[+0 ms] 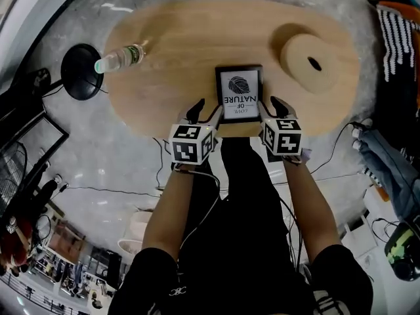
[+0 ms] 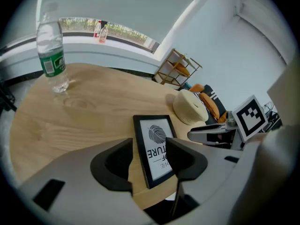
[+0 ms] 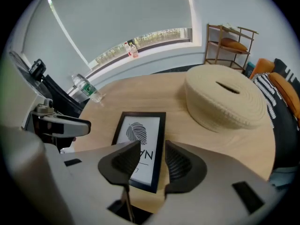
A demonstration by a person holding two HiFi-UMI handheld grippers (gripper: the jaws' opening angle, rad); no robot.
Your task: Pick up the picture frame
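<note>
Closest to me my left gripper (image 1: 205,113), jaws apart at the left border of the picture frame (image 1: 239,94), my right gripper (image 1: 272,108), jaws apart at its right border, pads not pressing anything, frame lying flat on the wooden table (image 1: 177,38), near its front edge.

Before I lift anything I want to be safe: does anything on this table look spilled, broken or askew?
Nothing spilled or broken. The picture frame lies flat, face up, by the near edge of the table instead of standing; the water bottle stands upright.
</note>
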